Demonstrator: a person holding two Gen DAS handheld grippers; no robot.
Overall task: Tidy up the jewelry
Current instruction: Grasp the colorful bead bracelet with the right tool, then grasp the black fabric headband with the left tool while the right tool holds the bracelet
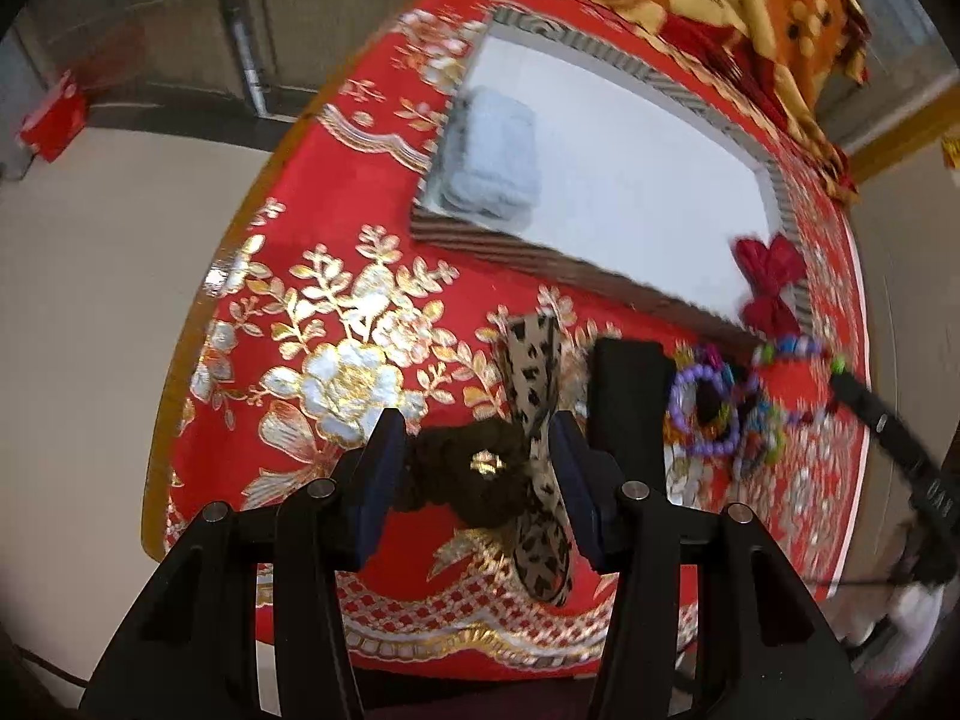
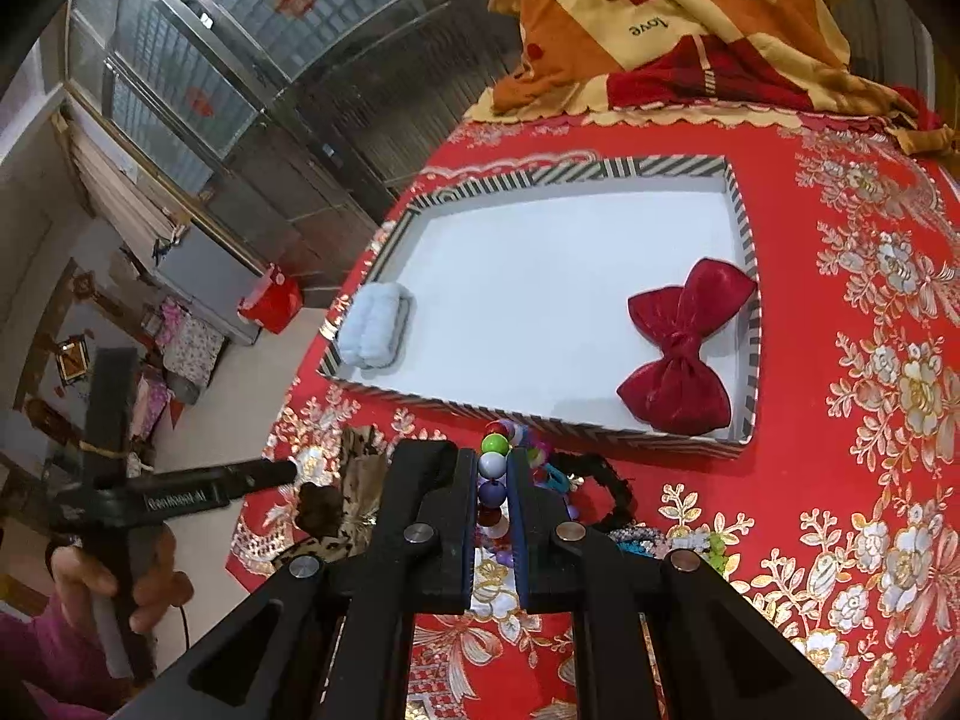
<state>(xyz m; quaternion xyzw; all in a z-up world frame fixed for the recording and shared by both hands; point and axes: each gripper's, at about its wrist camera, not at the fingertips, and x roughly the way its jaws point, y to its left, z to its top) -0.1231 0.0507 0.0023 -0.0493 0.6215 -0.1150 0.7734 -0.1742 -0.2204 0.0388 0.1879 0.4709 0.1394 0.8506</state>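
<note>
- Left gripper [image 1: 477, 456] pointed steeply down over the red embroidered surface [image 1: 288, 228], jaws apart and clamped on nothing; a black scrunchie [image 1: 462, 474] lay between the pads, a leopard-print bow [image 1: 537, 450] just at its 3 o'clock. Judged: lined up for the next pick.
- Striped tray [image 2: 390, 222] sat at 12 o'clock of the loose pile; a pale blue fuzzy item [image 2: 375, 324] lay in its 9 o'clock corner, a red bow [image 2: 684, 348] toward 4 o'clock. Spacing suggested sorting by kind.
- Right gripper [image 2: 493, 480] had jaws together, clamped on a multicoloured bead bracelet [image 2: 493, 462], held off the surface just short of the tray's near wall, probably bound for the tray.
- The left wrist view alone showed the purple bead bracelet [image 1: 702, 408] and remaining pile clearly.
- The right wrist view alone showed the person's hand [image 2: 144, 576] on the left handle.
</note>
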